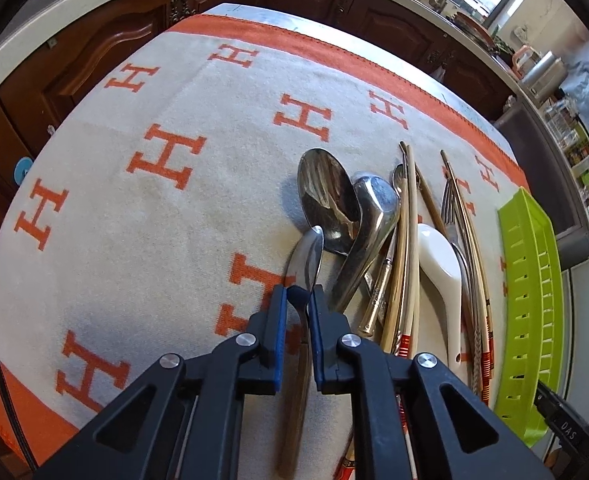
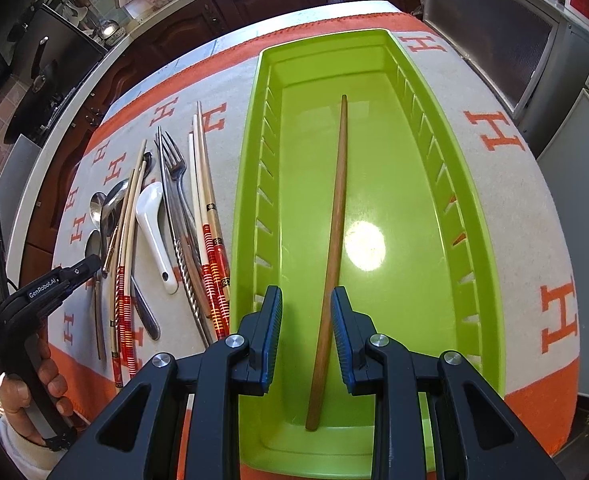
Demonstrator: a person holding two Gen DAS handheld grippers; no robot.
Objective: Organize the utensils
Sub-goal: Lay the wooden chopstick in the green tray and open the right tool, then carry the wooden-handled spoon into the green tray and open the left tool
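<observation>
Spoon in hand: a small steel spoon [image 1: 308, 258] with a dull grey bowl and a long thin handle lies on the cloth at the left edge of the pile; its neck runs between the blue pads.
Left gripper [image 1: 297, 294]: clamped on that spoon's neck, the jaws having just drawn closer; the spoon looks still down on the cloth, not lifted.
Utensil pile [image 2: 166, 216]: still outside the tray, lying side by side lengthwise; a large mirror-bright spoon [image 1: 326, 196], a steel soup spoon [image 1: 368, 224], a white ceramic spoon [image 2: 154, 228], forks [image 2: 174, 168], and chopsticks with red banded ends [image 2: 214, 280].
Green tray [image 2: 470, 208]: a long lime plastic bin with slotted walls, just beside the pile's right side, toward the right edge of the tablecloth [image 1: 134, 200].
Done so far: one brown wooden chopstick [image 2: 336, 220] lies lengthwise on the tray floor.
Right gripper [image 2: 306, 300]: partly parted above that chopstick, pads clear of it, holding nothing.
Left to do: by my judgement nearly everything; only one piece is sorted.
</observation>
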